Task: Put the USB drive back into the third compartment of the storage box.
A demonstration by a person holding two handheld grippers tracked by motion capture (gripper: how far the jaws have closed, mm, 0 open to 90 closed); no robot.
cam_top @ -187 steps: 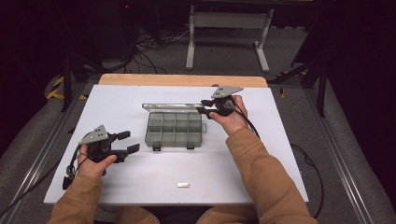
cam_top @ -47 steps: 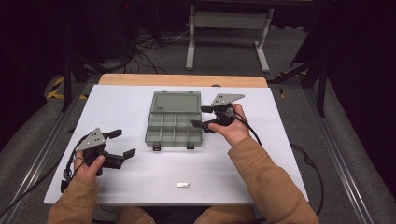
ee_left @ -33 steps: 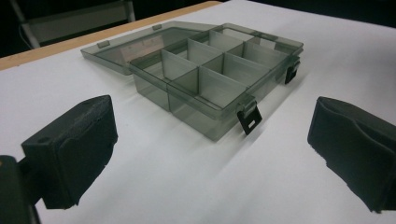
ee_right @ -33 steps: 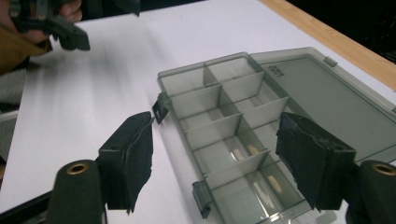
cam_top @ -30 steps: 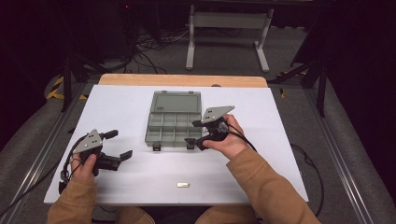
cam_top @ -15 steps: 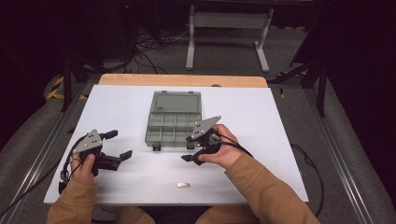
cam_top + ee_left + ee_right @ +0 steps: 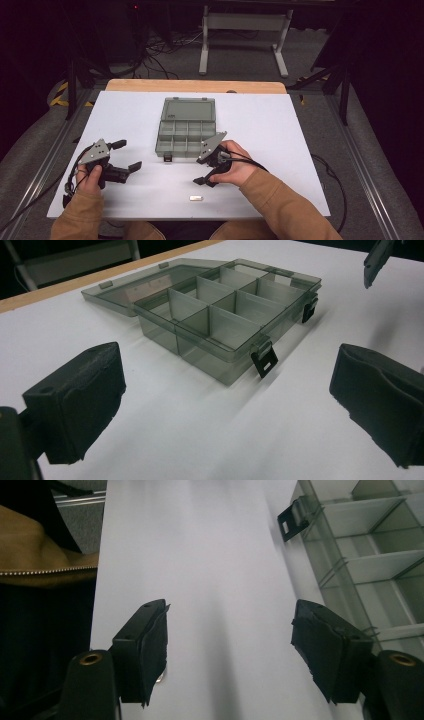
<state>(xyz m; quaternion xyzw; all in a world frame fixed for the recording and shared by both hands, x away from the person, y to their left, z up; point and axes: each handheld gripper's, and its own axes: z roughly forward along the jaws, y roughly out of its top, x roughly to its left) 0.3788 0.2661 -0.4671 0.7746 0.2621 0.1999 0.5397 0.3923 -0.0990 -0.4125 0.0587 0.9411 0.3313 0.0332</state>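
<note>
Beside the box [image 7: 185, 131], right tongs [image 7: 202, 167] gape over bare table [image 7: 280, 130].

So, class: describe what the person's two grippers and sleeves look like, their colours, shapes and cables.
Both are black handheld tools. The left gripper and right gripper each carry a grey three-cornered plate on top and trail thin black cables. Their jaws end in blocky black pads with a rough, foam-like surface. Brass-coloured fittings sit at the jaw bases in the right gripper view. The sleeves are tan.
</note>
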